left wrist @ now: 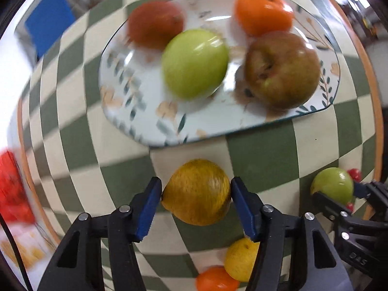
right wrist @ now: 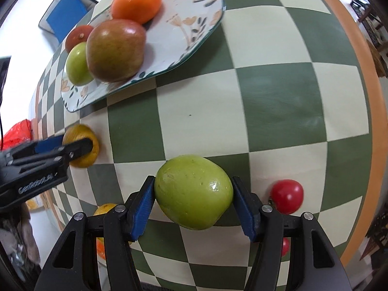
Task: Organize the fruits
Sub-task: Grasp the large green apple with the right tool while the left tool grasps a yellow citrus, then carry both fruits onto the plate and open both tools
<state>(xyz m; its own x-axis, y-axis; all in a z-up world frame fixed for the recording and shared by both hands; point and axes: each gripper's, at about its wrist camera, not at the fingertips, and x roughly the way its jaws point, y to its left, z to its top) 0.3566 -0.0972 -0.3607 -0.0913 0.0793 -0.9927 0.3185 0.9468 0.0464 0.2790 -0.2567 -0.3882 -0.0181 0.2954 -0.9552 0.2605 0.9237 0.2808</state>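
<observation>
- Green-and-cream checks covered the tablecloth (right wrist: pixel 278 101), which was edged with an orange border, and a floral plate (left wrist: pixel 135 111) lay on it as the landmark for everything else.
- On the plate sat four fruits: an orange (left wrist: pixel 264 12) at its far right, a dark red fruit (left wrist: pixel 155 24) at its far left, a green apple (left wrist: pixel 195 64) in the middle, and a brownish-red apple (left wrist: pixel 282 70) at its right, close beside the green one.
- The left gripper (left wrist: pixel 196 194) was just short of the plate's near edge, its blue pads pressed against both sides of a yellow-brown fruit (left wrist: pixel 197 191), so its jaws were clenched on that fruit.
- In the right wrist view the same fruit (right wrist: pixel 82 145) showed near the plate's left corner, partly hidden by the left gripper's dark finger; whether it rested on the cloth or was lifted could not be told.
- The right gripper (right wrist: pixel 194 203) was further from the plate, on its near side, grasping a second green apple (right wrist: pixel 192 191) between both blue pads.
- A red tomato (right wrist: pixel 287 196) lay on the cloth just right of that apple, well apart from the plate.
- Nearer than the left gripper, away from the plate, a small yellow fruit (left wrist: pixel 241 259) touched a small orange one (left wrist: pixel 215 280), both partly hidden by the gripper body.
- Beyond the plate's far left corner stood a blue panel (right wrist: pixel 65 12), off the table.
- The left wrist view was blurred around the plate.
</observation>
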